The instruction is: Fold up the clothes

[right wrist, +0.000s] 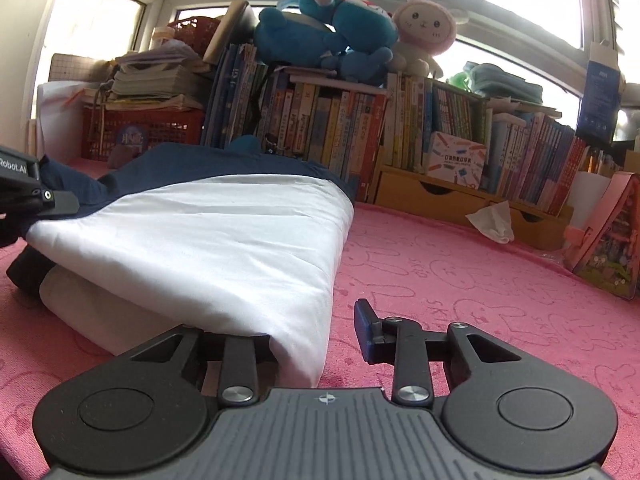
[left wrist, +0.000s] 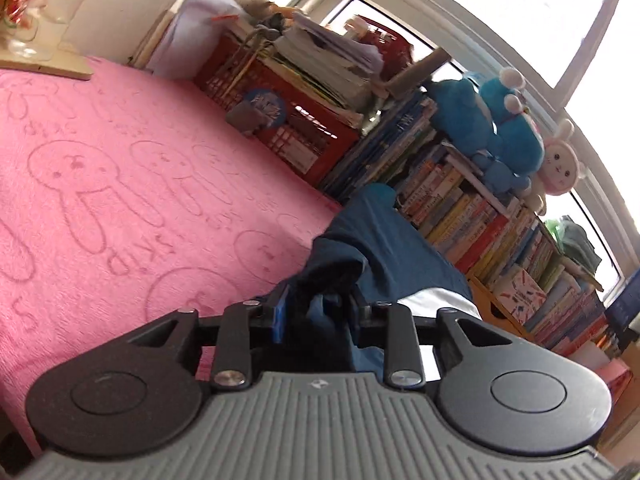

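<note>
Left wrist view: left gripper (left wrist: 316,312) clamps dark blue fabric of folded navy-and-white garment (left wrist: 384,240) at lower centre on pink rabbit-print cover (left wrist: 120,168). Right wrist view: right gripper (right wrist: 320,340) straddles garment's (right wrist: 208,240) white folded corner; whether its pads press it is unclear.

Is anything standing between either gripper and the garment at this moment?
Nothing visible. The left gripper already has the garment's dark blue fabric between its fingers. The right gripper straddles the white folded corner, its right finger standing clear of the cloth; the other is hidden under it.
</note>
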